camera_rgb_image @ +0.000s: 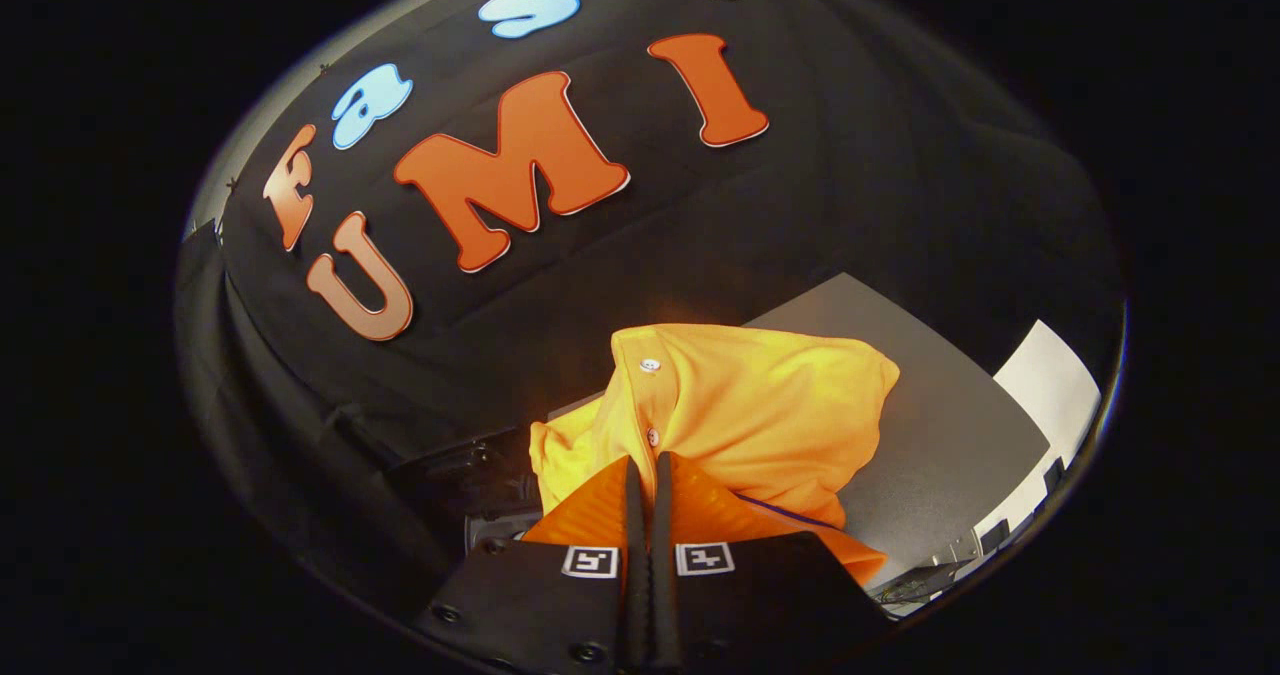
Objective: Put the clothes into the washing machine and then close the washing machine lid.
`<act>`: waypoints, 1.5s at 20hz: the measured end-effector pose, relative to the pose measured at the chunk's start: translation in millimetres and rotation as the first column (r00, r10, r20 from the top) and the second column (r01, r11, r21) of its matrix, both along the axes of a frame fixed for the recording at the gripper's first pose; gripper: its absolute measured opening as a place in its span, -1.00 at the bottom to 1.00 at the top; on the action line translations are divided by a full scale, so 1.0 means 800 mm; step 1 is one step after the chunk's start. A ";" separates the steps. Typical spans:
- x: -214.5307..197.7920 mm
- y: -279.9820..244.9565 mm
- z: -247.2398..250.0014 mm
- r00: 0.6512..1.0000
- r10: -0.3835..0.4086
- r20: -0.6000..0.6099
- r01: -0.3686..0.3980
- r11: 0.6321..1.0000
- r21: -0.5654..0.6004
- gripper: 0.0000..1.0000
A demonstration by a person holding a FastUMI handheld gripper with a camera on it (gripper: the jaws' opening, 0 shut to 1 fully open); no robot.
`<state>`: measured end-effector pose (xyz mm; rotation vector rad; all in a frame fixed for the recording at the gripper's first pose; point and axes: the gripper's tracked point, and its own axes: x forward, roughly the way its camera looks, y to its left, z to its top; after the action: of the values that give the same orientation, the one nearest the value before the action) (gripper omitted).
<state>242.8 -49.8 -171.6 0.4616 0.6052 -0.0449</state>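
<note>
Off to the left of the tool (648, 475) it's mostly the booth's black cloth wall, hanging in loose folds, plus some dark hardware low down just beside the left finger that's too shadowy to make out. Moving to the middle: the tool's two fingers (590, 525) are pressed nearly together with just a thin slit between them, clenched on the shirt (760, 405). It's a bright yellow-orange one and the fabric bunches up right at the fingertips and balloons out ahead of them and a bit to the right. You can see the button strip running up from the tips with two small white buttons (650, 364) on it, and a thin dark line along a lower edge of the cloth. The shirt looks lifted, hanging off the tool. Beyond and to the right of it there's a flat grey surface (930, 425), tilted in this view, and further right a white panel (1050, 395). Can't tell what either belongs to.
</note>
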 end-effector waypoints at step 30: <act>-0.075 0.276 0.090 0.957 0.192 0.216 -0.165 0.977 -0.136 -0.85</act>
<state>182.9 171.1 -99.7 0.2917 0.4134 0.1431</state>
